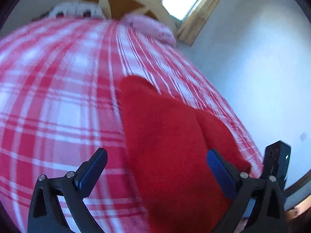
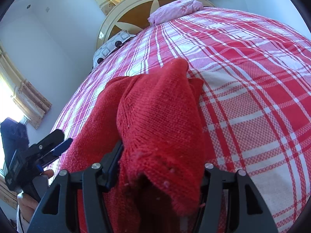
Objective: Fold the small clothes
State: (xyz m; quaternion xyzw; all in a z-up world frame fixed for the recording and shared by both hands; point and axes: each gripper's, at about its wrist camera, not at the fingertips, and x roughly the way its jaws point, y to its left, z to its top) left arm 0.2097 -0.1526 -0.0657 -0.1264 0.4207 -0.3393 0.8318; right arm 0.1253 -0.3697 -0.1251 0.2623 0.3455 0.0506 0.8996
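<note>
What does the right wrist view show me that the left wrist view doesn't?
Only the right wrist view: the right gripper shut on a bunched fold of the red knitted garment, the left gripper and the hand holding it, and the knit's weave in sharp focus.

Only the left wrist view, which is blurred: the left gripper wide open, the garment lying flat between its fingers, unpinched.

Both: the red-and-white plaid bedspread, the pink pillow, and the cream headboard.
</note>
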